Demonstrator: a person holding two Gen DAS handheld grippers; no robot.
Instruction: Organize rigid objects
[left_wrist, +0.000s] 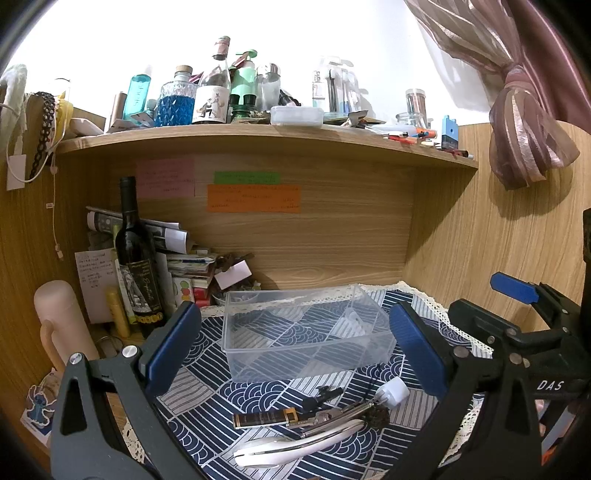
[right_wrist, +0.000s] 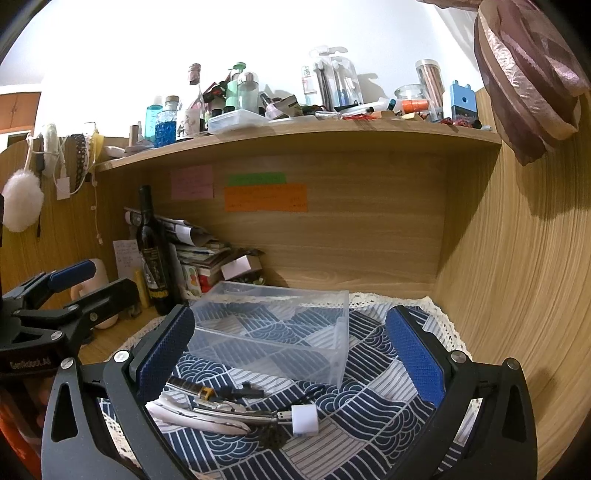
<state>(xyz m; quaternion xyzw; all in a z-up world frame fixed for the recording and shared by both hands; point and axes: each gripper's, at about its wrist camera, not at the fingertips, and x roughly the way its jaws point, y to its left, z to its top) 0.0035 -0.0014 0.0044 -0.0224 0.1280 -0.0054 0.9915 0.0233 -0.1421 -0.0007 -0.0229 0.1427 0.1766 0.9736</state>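
Note:
A clear plastic box (left_wrist: 306, 328) stands empty on the blue wave-pattern cloth (left_wrist: 207, 398); it also shows in the right wrist view (right_wrist: 273, 332). In front of it lies a small pile: a white curved hair clip (left_wrist: 295, 445), a dark lighter-like bar (left_wrist: 264, 419), a metal clip (left_wrist: 332, 415), a small black piece (left_wrist: 325, 393) and a white cube charger (left_wrist: 393, 391). The pile shows in the right wrist view too, with the white clip (right_wrist: 199, 417) and cube (right_wrist: 304, 419). My left gripper (left_wrist: 295, 347) is open and empty above the pile. My right gripper (right_wrist: 288, 354) is open and empty.
A dark wine bottle (left_wrist: 138, 258) and stacked papers and boxes (left_wrist: 192, 266) stand at the back left. A pink bottle (left_wrist: 59, 325) stands left. The wooden shelf (left_wrist: 266, 134) above is crowded with bottles. Wooden walls close the back and right.

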